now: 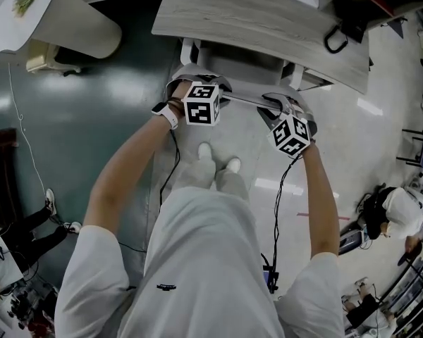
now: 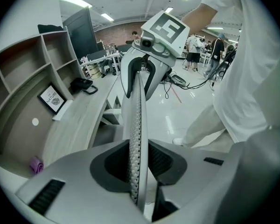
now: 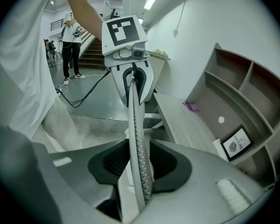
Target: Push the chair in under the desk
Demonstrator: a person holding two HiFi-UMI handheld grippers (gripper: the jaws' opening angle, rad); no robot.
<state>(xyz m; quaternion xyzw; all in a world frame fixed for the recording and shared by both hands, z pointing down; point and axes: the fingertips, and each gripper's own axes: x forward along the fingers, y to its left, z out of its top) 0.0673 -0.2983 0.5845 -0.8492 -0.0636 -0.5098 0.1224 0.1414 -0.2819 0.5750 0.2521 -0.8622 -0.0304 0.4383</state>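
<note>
The pale glossy floor (image 1: 352,160) takes up most of the head view. Across the top runs the long grey wood-grain desk (image 1: 268,27), which carries a grey shelf unit (image 2: 18,64) along its far side.

The white-framed office chair (image 1: 233,62) stands square to the desk's front edge. By the head view, the front of its seat appears to be tucked under the top already. The rear of the seat and the thin perforated mesh backrest (image 2: 135,120) stand out in the open, near the desk edge but clearly apart from it.

The person in a white shirt and pale trousers stands right behind the chair, both arms stretched forward, with white shoes (image 1: 206,150) just behind the backrest.

The left gripper (image 1: 188,84) is clenched on the left end of the backrest's top edge. Its dark pads press on the rail from both sides. The right gripper (image 1: 273,107) is clamped the same way on the right end, so the chair is held by two points along one rail.

Smaller things on the desk are a framed print (image 2: 51,98), a black object (image 2: 82,84) and a small purple item (image 2: 36,164). All of them sit clear of the chair's path.

I judge the task to be well begun but not finished. The grasp is made and the chair is lined up and partly in. What is left is to bring the backrest up close to the desk edge and then let go with both grippers.
</note>
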